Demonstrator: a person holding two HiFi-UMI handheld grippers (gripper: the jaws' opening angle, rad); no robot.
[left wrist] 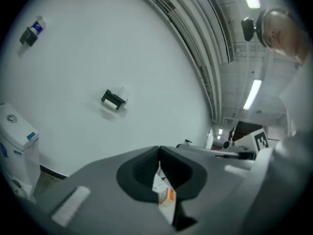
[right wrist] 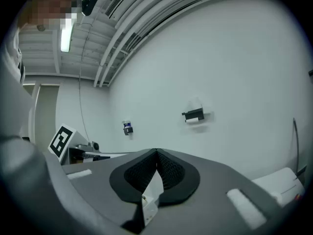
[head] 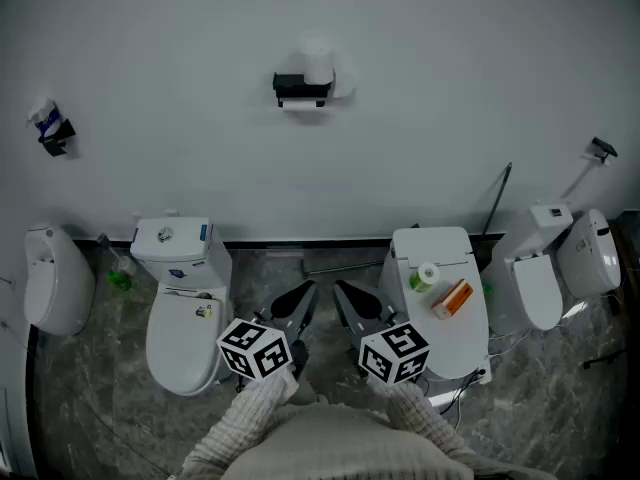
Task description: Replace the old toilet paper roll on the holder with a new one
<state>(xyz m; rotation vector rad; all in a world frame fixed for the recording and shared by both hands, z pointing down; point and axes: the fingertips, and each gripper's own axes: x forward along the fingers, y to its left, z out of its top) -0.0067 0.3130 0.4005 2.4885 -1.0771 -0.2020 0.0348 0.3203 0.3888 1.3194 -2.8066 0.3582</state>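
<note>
Both grippers are fully closed and holding nothing. The left gripper and right gripper sit side by side down low, between two toilets, pointing roughly level at the wall. The roll is on the black holder mounted on that wall, well apart from both grippers. The right-hand toilet has its lid shut, with a small green-and-white roll-ish thing and an orange box on top.
</note>
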